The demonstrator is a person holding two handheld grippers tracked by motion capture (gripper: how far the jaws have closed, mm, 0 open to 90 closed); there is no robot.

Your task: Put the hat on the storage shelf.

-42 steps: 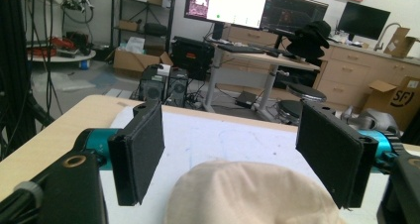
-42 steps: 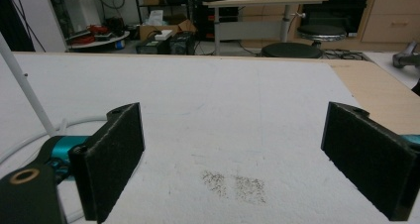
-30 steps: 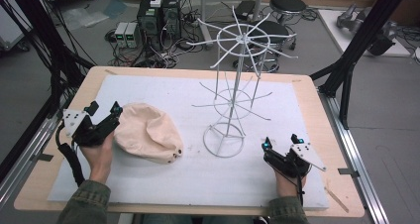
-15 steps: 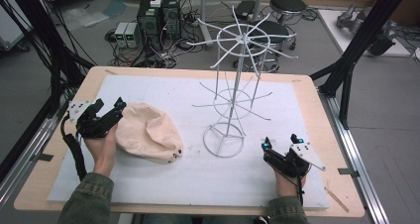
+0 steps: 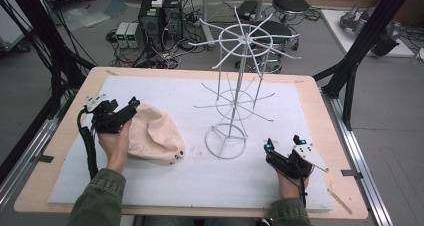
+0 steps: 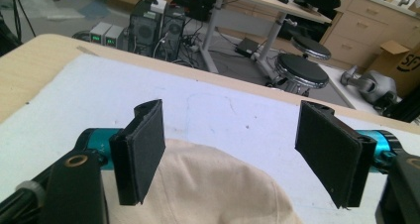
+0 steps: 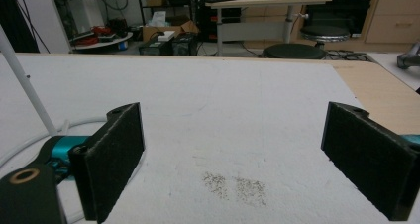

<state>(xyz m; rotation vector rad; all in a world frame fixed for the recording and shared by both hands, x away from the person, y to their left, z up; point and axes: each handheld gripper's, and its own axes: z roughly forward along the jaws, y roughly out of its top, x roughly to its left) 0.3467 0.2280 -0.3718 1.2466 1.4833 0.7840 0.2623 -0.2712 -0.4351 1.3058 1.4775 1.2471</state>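
A beige cap (image 5: 152,135) lies on the white mat at the left; its crown fills the bottom of the left gripper view (image 6: 213,189). My left gripper (image 5: 126,109) hovers at the cap's left edge, jaws wide open, one pad (image 6: 141,149) just above the fabric. A white wire rack (image 5: 239,86) with spokes stands upright mid-table on a ring base. My right gripper (image 5: 283,145) rests open near the front right, with bare mat between its pads (image 7: 111,154). The rack's pole (image 7: 27,85) stands to its left.
The white mat (image 5: 200,181) covers a wooden table (image 5: 320,101). Black frame struts rise at both sides. Computers and cables (image 5: 155,21) and stools (image 5: 290,3) sit on the floor beyond the far edge. A faint speckled stain (image 7: 235,187) marks the mat.
My left gripper has moved up and slightly away along the cap's left edge, staying open. The right gripper and the rack have not moved.
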